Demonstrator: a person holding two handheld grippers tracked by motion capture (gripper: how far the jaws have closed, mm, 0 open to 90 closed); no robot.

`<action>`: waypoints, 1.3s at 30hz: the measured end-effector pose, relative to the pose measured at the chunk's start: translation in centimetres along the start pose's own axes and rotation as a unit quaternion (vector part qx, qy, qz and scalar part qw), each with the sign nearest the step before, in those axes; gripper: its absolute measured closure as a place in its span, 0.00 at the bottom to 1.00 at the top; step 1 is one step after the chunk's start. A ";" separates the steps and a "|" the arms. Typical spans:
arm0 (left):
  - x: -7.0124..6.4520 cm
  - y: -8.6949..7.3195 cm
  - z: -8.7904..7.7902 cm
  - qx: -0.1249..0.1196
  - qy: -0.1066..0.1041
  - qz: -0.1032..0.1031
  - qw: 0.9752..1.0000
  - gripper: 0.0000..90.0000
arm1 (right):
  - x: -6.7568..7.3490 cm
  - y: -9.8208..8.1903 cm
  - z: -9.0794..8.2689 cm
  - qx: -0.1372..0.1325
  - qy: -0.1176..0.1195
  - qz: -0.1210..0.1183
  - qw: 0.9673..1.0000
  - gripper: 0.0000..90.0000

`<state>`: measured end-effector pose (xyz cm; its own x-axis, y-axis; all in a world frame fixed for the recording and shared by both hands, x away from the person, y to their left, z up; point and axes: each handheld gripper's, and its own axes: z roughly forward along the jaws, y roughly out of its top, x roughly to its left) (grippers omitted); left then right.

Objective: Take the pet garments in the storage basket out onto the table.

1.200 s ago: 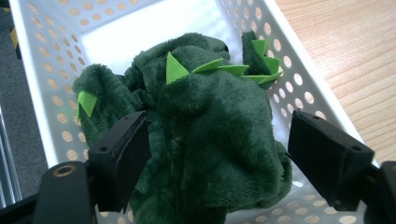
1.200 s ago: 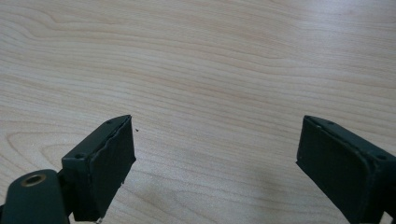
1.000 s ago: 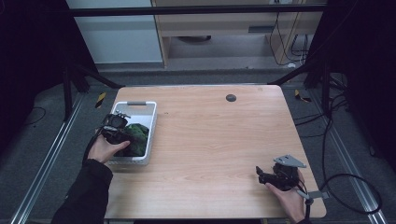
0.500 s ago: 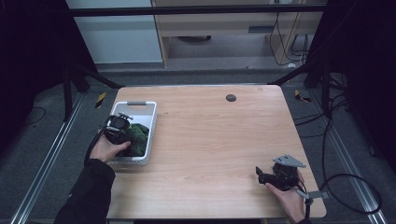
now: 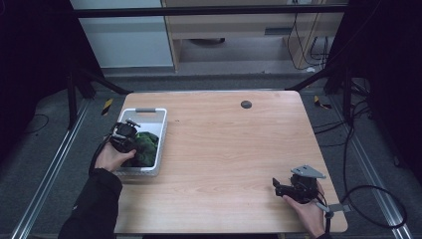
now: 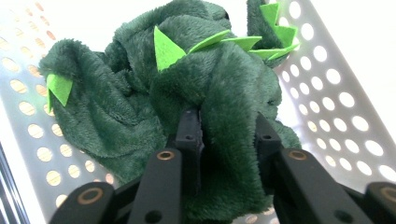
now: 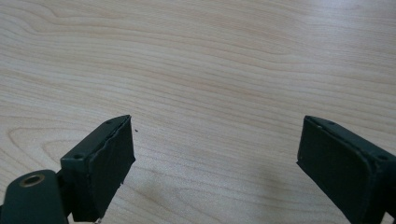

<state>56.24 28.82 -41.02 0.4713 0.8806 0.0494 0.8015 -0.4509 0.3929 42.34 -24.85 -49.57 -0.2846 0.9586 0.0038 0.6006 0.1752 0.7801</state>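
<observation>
Left gripper (image 6: 223, 140), jaws closed on a fold of the one dark green plush cloth with bright green felt spikes (image 6: 187, 84), which lies inside the single white perforated plastic basket (image 5: 154, 130) at the left edge of the light wooden worktop (image 5: 234, 149). Left hand (image 5: 112, 158) reaches over the basket's near rim. Right gripper (image 7: 215, 163), jaws wide apart and empty, rests low over bare worktop near the front right corner, held by the right hand (image 5: 306, 211).
</observation>
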 end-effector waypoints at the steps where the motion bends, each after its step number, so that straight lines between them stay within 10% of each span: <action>1: 0.0 0.0 -0.1 -0.001 -0.001 0.000 1.000 0.81 | 0.0 0.0 0.0 0.000 0.000 0.000 1.000 0.12; 39: -0.6 0.6 -9.0 -0.072 0.001 0.055 0.996 0.86 | -0.1 0.0 0.0 0.000 0.000 -0.004 1.000 0.12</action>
<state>53.11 29.31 -32.60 0.5533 0.8268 0.1010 0.6830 -0.5197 0.5132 42.36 -24.92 -49.57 -0.2890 0.9573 -0.0017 0.5985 0.1821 0.7802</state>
